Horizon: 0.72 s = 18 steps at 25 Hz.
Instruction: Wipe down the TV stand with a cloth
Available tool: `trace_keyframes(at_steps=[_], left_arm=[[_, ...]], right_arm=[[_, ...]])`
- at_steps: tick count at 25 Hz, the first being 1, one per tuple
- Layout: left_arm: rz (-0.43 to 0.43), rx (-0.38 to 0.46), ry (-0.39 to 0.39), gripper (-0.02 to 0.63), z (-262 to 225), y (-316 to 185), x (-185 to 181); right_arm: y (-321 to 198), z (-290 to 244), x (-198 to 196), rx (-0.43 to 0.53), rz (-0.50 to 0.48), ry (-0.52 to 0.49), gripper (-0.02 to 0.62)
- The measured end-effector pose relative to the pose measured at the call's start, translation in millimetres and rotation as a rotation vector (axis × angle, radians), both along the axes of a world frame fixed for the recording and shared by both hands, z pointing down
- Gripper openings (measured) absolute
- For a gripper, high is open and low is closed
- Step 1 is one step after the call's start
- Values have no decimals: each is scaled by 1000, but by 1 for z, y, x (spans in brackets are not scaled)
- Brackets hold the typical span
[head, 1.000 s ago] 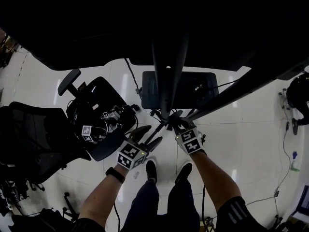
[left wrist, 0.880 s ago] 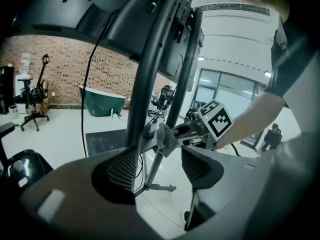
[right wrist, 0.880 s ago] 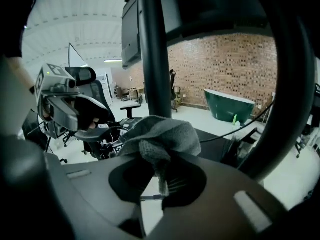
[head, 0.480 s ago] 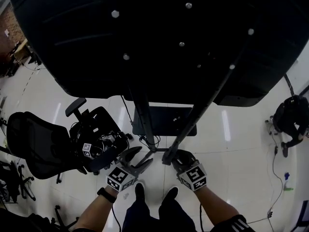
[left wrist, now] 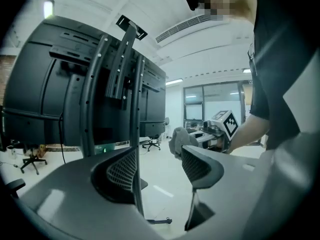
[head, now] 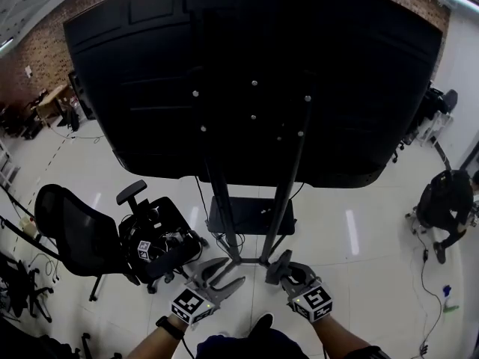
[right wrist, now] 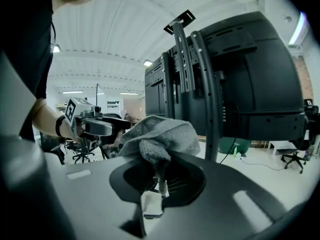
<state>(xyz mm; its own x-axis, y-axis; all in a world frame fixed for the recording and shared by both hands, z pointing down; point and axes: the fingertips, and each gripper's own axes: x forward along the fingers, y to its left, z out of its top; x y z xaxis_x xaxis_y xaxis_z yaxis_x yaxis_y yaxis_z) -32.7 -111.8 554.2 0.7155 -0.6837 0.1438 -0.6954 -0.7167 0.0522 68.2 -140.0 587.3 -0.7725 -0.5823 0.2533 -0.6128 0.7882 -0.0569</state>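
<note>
The TV stand's two dark uprights [head: 287, 193] carry a big black TV [head: 254, 73], seen from behind, above a low shelf [head: 247, 217]. In the head view my left gripper [head: 223, 273] is open near the foot of the left upright. My right gripper [head: 280, 265] hovers by the right upright's foot. In the right gripper view a grey cloth [right wrist: 157, 136] is bunched up and clamped in the right gripper [right wrist: 159, 176]. In the left gripper view the left gripper [left wrist: 157, 168] gapes empty, with an upright [left wrist: 134, 129] just beyond it and the cloth [left wrist: 179, 140] further off.
A black office chair [head: 78, 234] stands to the left, and next to it is a seat piled with dark gear [head: 157, 247]. The floor is white and glossy, with cables [head: 423, 275] trailing at the right. A dark chair or figure [head: 447, 199] is at the far right.
The head view has tilted upward, so the TV's back now fills the frame and both grippers sit lower in it. They stay by the feet of the uprights, cloth still held.
</note>
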Motion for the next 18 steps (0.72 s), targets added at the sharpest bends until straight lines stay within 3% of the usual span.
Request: trace_keyframes(at_steps=[6, 14, 18], left_arm=[[12, 13, 39, 304, -14, 62, -12], [18, 55, 63, 304, -41, 167, -54], [38, 62, 75, 304, -47, 210, -62]], right_arm=[[69, -23, -3, 64, 38, 7, 35], [174, -64, -37, 106, 117, -78, 34], [228, -86, -50, 167, 119, -74, 31]])
